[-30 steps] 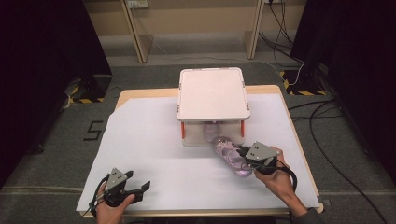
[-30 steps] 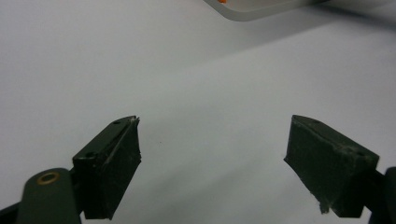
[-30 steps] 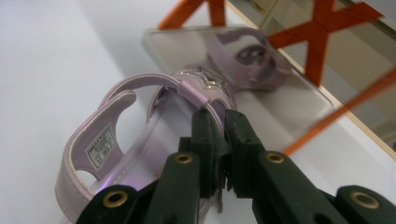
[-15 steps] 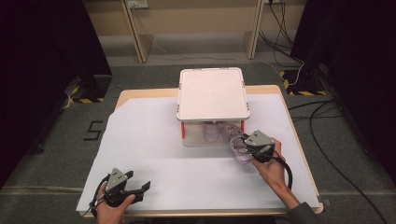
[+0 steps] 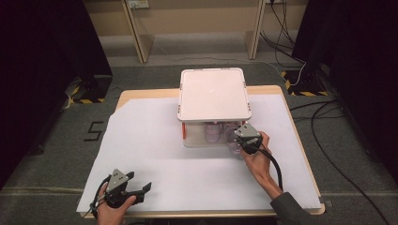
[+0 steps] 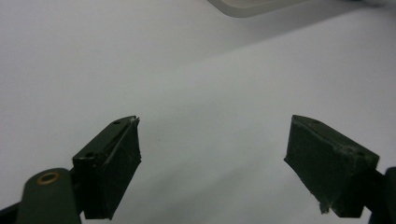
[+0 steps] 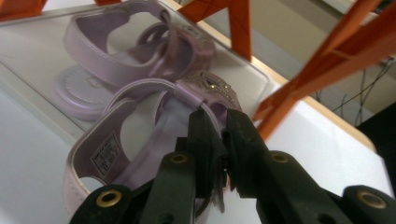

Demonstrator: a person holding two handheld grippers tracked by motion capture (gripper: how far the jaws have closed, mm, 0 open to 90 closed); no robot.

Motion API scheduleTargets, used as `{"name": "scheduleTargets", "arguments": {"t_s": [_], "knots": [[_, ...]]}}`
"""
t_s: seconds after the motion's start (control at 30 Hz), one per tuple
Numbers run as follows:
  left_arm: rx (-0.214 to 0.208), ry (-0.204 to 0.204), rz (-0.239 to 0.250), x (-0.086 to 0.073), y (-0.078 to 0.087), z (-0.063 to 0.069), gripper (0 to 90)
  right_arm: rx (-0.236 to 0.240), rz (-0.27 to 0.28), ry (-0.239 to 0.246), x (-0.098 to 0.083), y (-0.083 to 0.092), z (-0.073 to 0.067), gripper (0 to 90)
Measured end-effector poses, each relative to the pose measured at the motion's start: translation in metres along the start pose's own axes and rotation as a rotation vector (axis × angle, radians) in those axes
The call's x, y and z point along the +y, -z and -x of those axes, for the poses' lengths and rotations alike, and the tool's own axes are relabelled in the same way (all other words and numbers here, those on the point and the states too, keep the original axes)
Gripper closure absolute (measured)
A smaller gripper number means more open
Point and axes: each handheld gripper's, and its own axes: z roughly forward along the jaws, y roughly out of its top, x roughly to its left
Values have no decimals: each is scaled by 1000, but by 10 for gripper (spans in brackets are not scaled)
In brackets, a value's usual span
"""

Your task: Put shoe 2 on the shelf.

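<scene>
A lilac sandal [image 7: 116, 154] with a jewelled strap hangs from my right gripper [image 7: 224, 123], whose jaws are shut on that strap. The jaws have just eased open slightly, with the strap still pinched between them. The sandal [image 5: 231, 143] is at the front right opening of a clear storage box with a white lid [image 5: 213, 93], its toe over the box's floor. A second lilac sandal [image 7: 126, 42] lies inside the box, just beyond the held one. My right gripper [image 5: 241, 140] is against the box's front right corner. My left gripper [image 5: 143, 190] rests open near the table's front left edge, nothing between its jaws [image 6: 212, 154].
White paper [image 5: 155, 140] covers the wooden table. Orange bars [image 7: 327, 51] of the box frame stand close to the right of my right gripper. Cables [image 5: 324, 140] run over the grey floor to the right, and dark curtains hang on both sides.
My right gripper has carried the sandal away from the table's right front and up to the box's front opening. The left gripper has stayed put.
</scene>
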Motion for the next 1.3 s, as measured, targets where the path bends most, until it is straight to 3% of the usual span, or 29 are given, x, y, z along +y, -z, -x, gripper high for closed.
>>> {"name": "scheduleTargets", "arguments": {"t_s": [0.1, 0.2, 0.3, 0.33, 0.53, 0.63, 0.87, 1.1, 1.3], "knots": [[-2, 0, 1, 0, 0, 0, 171, 12, -2, -19, 1, -2, -4, 752], [-3, -4, -2, 0, 0, 0, 171, 41, 6, -51, 2, 3, 1, 664], [-4, -2, -4, 0, 0, 0, 171, 67, 36, -60, 4, 13, 5, 610], [-4, -2, -3, 0, 0, 1, 171, 96, 54, -74, 5, 17, 5, 598], [-5, 2, 2, 0, 0, 0, 171, 193, 77, -26, -3, 47, 1, 507], [-4, -2, 1, 0, 0, 0, 171, 238, 66, -44, -15, 57, 0, 469], [-2, -2, -3, 0, 0, 1, 171, 278, 10, -61, -35, 62, -3, 398], [-3, -2, -4, 0, 0, 0, 171, 294, -48, -36, -47, 48, -5, 440], [-2, -3, -2, 0, 0, 1, 171, 299, -81, 1, -51, 36, -7, 567]]}}
